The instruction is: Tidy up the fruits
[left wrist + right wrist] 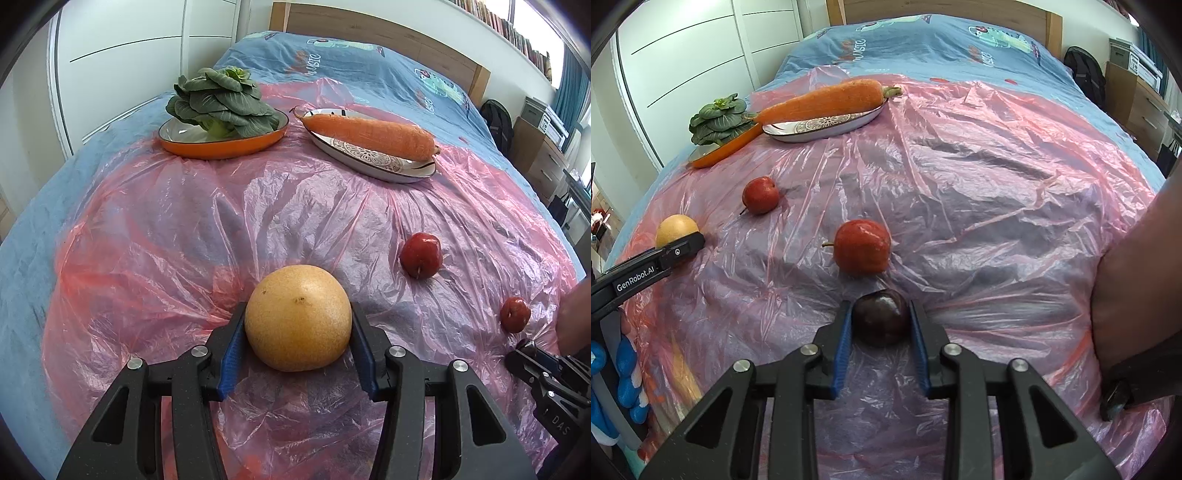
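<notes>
A round yellow pear (297,317) rests on the pink plastic sheet (184,221), and my left gripper (299,311) is shut on it, blue pads against both sides. In the right wrist view a dark plum (881,321) sits between the pads of my right gripper (880,308), which is shut on it. Just beyond the plum lies a red apple (862,246), with a smaller red apple (760,194) further left. Both apples show in the left view too, the nearer apple (515,314) and the farther apple (421,254).
At the back, a carrot (369,134) lies on a white oval plate (399,171) and a leafy green (221,101) on an orange plate (221,147). The sheet covers a blue bed (351,62). A person's arm (1137,295) is at right, a white wardrobe (683,55) at left.
</notes>
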`<state>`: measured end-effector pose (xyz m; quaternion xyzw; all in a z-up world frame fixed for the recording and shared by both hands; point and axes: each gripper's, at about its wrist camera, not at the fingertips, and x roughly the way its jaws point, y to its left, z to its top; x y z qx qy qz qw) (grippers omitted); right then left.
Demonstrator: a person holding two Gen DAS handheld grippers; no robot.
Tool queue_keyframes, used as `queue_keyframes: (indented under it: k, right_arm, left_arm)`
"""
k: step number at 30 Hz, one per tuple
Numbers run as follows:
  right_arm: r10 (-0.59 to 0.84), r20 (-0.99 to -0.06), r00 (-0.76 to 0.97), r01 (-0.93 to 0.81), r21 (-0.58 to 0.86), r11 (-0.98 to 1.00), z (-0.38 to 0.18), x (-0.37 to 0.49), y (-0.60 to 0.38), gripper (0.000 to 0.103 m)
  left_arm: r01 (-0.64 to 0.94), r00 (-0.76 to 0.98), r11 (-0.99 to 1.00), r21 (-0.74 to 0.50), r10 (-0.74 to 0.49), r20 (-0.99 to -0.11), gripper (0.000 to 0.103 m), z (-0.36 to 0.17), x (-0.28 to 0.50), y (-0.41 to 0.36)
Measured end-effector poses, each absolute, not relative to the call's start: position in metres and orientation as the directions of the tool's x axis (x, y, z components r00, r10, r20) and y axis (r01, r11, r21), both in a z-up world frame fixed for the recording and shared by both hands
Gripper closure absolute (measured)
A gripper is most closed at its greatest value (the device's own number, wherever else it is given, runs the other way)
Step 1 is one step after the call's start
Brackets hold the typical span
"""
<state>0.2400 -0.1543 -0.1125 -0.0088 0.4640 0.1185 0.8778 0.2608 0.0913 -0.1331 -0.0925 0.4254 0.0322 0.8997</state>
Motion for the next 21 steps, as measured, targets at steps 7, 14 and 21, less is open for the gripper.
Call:
queue_keyframes:
  k: [7,14,21]
  right_arm:
    - [0.203,-0.802,0.562,-0.227,0.087,0.97,-0.092,0.227,-0.154,0.06]
    - [0.244,-0.781,0.576,-0.29,0.083,0.953,-0.068,0.208,-0.146,0.06]
    - [0.288,-0.774,0.563,-0.339,0.101,0.935,-0.05,0.176,-0.152,0.06]
  left_arm:
    - [-0.136,0.657,0.982,-0.132,-0.01,-0.754,0.057,-0.118,0.251,0.085]
    - [-0.141,0.692,0.985,-0.101,0.026,-0.721,0.057,-0.095,0.236,0.08]
    - [-0.135,0.7,0.989,-0.065,0.049,-0.713,0.057,-0.077,0.215,0.067]
